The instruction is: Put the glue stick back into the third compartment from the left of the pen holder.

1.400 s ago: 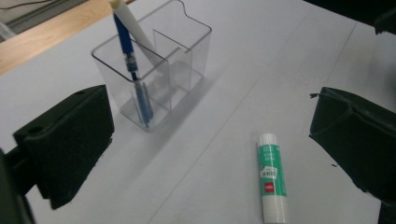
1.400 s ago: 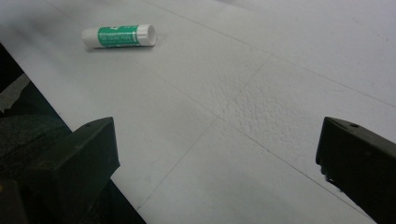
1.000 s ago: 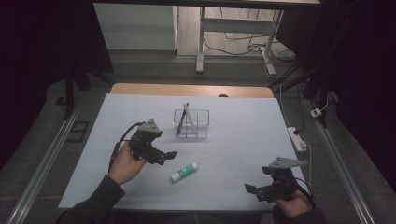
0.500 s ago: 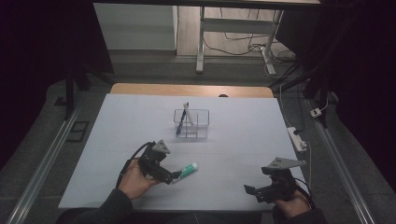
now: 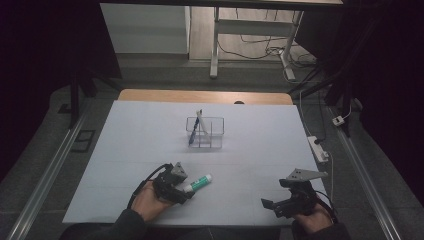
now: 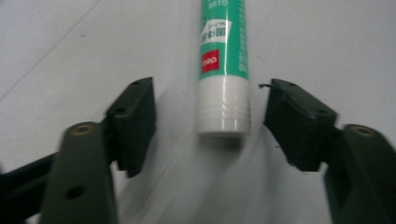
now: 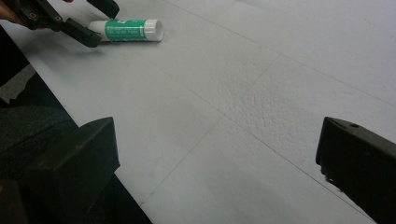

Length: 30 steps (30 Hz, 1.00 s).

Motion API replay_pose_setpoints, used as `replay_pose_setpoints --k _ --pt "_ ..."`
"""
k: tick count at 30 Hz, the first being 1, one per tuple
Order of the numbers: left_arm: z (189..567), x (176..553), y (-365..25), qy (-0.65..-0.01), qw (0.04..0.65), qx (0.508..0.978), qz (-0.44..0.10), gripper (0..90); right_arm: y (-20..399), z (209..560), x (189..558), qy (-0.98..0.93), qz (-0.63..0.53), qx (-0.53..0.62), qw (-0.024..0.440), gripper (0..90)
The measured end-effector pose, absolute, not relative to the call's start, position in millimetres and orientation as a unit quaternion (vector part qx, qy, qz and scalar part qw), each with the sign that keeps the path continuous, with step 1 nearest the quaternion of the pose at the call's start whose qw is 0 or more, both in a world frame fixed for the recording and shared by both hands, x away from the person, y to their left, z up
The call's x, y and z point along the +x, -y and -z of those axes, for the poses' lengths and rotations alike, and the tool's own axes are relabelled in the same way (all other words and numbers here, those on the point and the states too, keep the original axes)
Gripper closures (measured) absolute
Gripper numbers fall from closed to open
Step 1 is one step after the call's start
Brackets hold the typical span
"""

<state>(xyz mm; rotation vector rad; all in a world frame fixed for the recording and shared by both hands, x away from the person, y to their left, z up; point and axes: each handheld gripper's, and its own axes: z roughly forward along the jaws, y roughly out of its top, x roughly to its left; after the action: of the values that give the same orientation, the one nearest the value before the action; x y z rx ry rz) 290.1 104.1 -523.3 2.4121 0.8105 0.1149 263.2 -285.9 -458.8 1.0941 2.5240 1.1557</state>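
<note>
A green and white glue stick (image 5: 200,181) lies flat on the white table sheet (image 5: 250,150), front left. My left gripper (image 5: 186,190) is low over it. In the left gripper view the stick's white end (image 6: 223,109) lies between the jaws with a gap on each side; the jaws have just been closing and the pads are off it. The right gripper view has the stick (image 7: 128,29) far off with the left gripper (image 7: 99,21) at its end. My right gripper (image 5: 272,207) rests open at the front right, with bare sheet between its jaws (image 7: 219,154).
A clear plastic holder (image 5: 216,134) stands mid-table with a dark pen (image 5: 197,126) leaning in it. A white power strip (image 5: 320,148) lies off the sheet's right edge. A metal rail (image 5: 45,175) runs along the left side.
My left gripper has come down and toward the front, from above the table to the glue stick's near end, and its jaws now flank it. The right gripper has not moved.
</note>
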Motion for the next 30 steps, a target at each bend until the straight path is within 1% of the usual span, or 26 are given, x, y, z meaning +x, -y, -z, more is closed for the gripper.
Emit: replay_pose_setpoints --k 3,5,7,8,12,15,21,27,30 --pt "525.2 288.9 -104.0 -0.299 0.290 0.908 -0.045 45.7 285.6 459.0 263.2 -0.843 -0.387 0.366 0.077 0.0" --pt "524.5 288.3 -104.1 -0.296 0.286 0.910 -0.052 49.0 285.6 459.0 263.2 -0.843 -0.387 0.365 0.076 0.0" --pt "524.2 288.1 -105.3 -0.294 0.292 0.909 -0.044 57.6 285.5 459.1 263.3 -0.843 -0.386 0.366 0.076 0.0" --pt "524.3 287.8 -105.3 -0.292 0.292 0.910 -0.045 63.6 285.5 459.1 263.3 -0.843 -0.387 0.365 0.076 0.0" --pt "522.6 288.0 -103.7 -0.292 0.284 0.912 -0.046 64.6 285.3 459.1 263.2 -0.844 -0.386 0.364 0.076 0.0" --pt "520.8 290.6 -104.5 -0.291 0.295 0.910 -0.021 64.9 285.1 458.9 263.1 -0.845 -0.385 0.363 0.076 0.0" --pt "512.7 292.0 -104.5 -0.280 0.307 0.910 -0.005 65.0 284.3 459.0 262.7 -0.847 -0.384 0.360 0.077 0.0" --pt "499.2 292.8 -109.8 -0.279 0.331 0.901 -0.002 65.1 283.8 458.2 261.7 -0.848 -0.383 0.356 0.082 0.0" --pt "492.4 293.3 -112.1 -0.278 0.338 0.899 -0.005 65.1 282.1 457.7 260.1 -0.852 -0.382 0.345 0.094 0.0"
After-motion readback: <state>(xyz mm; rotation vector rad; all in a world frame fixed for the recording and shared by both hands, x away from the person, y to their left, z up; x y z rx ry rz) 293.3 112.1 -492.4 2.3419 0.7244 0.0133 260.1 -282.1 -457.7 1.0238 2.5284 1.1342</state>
